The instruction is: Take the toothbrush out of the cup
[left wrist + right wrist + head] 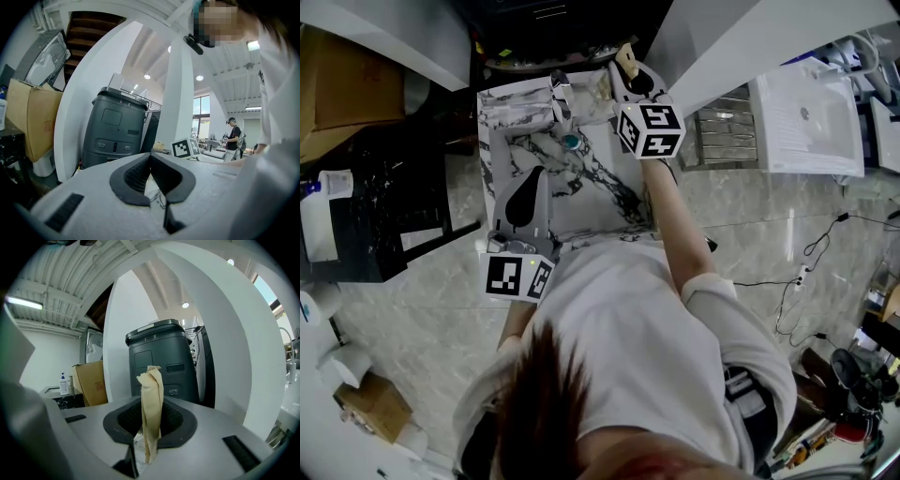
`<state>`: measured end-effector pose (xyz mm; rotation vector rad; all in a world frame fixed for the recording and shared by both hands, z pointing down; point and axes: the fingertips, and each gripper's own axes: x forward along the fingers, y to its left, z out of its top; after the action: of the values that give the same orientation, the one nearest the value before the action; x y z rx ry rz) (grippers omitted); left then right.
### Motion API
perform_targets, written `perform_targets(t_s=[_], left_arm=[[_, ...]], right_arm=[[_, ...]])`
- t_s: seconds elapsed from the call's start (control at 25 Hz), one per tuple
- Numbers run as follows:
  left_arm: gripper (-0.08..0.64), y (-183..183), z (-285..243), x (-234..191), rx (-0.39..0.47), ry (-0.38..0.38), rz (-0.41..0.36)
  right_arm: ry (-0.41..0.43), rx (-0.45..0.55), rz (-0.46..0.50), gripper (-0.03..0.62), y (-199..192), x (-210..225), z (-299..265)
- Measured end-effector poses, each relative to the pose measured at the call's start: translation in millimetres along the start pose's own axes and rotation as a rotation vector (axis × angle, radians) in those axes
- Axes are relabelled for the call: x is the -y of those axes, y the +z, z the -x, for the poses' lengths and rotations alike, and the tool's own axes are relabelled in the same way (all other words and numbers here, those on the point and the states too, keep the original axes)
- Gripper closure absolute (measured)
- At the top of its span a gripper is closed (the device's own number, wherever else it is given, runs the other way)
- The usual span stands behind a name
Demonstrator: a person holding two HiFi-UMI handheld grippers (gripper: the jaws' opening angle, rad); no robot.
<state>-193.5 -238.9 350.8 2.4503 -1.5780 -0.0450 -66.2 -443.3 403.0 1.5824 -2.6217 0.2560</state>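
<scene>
The wrapped toothbrush is being pinched between the fingers of the right gripper, the left gripper closed empty; loose wrapping could let it slip.

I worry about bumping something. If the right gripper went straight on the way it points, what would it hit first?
Probably the dark grey machine straight ahead of the right gripper, which grips a tan toothbrush; how far off is unclear.

Toothbrush: tan paper wrap, crumpled top, upright, pinched in my right gripper, far right. Cup: clear-looking, far, left of toothbrush, apart.
</scene>
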Motion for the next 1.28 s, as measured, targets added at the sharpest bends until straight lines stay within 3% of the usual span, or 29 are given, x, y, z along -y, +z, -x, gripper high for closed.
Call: perform_targets(t_s=[1.28], left_arm=[[0.549,14,37,16,0.067,0.031,-0.013]], right_arm=[[0.021,0.135,0.029,0.532,72,-8,48]])
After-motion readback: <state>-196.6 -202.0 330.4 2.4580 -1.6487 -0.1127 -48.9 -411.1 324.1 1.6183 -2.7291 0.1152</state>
